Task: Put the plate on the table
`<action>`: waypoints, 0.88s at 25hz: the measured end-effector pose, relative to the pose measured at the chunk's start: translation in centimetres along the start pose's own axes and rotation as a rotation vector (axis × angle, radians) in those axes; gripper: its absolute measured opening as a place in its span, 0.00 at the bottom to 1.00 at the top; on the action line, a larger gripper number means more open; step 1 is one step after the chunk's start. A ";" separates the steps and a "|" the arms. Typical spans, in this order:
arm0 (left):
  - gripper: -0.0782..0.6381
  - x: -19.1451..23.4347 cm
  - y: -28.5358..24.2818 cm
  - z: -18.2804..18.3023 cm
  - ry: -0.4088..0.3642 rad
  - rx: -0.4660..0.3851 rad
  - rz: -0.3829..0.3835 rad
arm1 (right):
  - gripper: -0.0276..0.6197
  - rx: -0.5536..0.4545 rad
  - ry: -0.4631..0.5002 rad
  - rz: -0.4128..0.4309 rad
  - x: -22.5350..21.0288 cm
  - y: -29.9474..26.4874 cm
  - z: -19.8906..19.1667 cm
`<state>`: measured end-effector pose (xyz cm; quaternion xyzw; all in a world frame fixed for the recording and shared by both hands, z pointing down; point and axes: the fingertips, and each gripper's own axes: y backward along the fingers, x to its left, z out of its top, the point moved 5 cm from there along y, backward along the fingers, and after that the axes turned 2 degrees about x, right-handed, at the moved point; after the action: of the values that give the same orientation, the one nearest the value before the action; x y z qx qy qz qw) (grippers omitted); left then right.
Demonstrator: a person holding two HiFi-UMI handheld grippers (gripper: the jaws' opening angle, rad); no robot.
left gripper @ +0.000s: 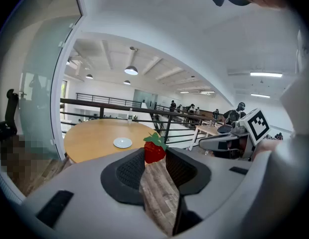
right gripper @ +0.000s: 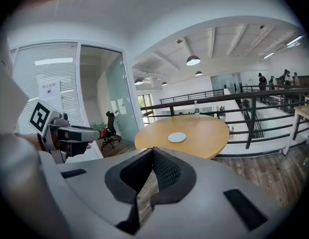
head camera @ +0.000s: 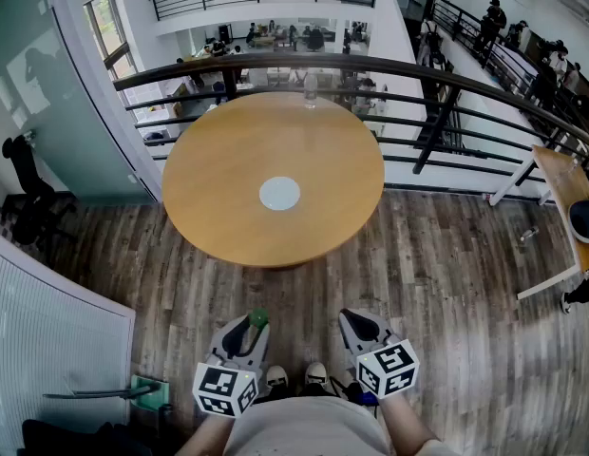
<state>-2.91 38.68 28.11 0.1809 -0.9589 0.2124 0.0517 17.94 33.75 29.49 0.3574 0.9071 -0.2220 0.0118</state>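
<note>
- Near the middle of the round table [head camera: 218, 160], a small white plate [head camera: 279, 194] is seen lying flat, well apart from every edge. A clear bottle [head camera: 311, 90] stands at the far edge, by the railing.
- The 2 grippers are held low in front of the person, well short of the table's near edge.
- The left gripper [head camera: 252, 331] is clamped on a small red strawberry [left gripper: 154, 151] with a green top, pinched at the tips of its 2 jaws.
- The right gripper [right gripper: 153, 151] is empty, its pads pressed together at the tips.
- The plate is judged stiff, light and thin, with a smooth and probably slippery face. Whether it is ceramic cannot be told, but chipping should be allowed for.
- Since it lies flat, only the rim is offered. It would best be taken at the rim facing the near edge, 1 pad above and 1 below.
- With the plate already on the table, the task appears done.
</note>
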 end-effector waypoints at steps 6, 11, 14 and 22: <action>0.31 0.5 0.6 -0.3 0.001 0.013 -0.004 | 0.08 0.007 0.001 0.001 1.0 0.0 -0.3; 0.31 1.2 1.2 -0.8 0.000 0.024 -0.011 | 0.08 0.019 -0.007 -0.002 1.8 -0.1 -0.6; 0.31 1.9 1.4 -1.1 0.000 0.024 -0.016 | 0.08 0.022 -0.005 -0.008 2.4 -0.4 -0.8; 0.31 4.6 3.0 -1.1 0.000 0.003 -0.047 | 0.08 -0.005 -0.034 -0.084 4.3 -1.6 -0.4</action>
<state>-8.28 40.18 28.75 0.2037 -0.9540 0.2125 0.0565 13.78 35.65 29.74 0.3150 0.9216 -0.2258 0.0186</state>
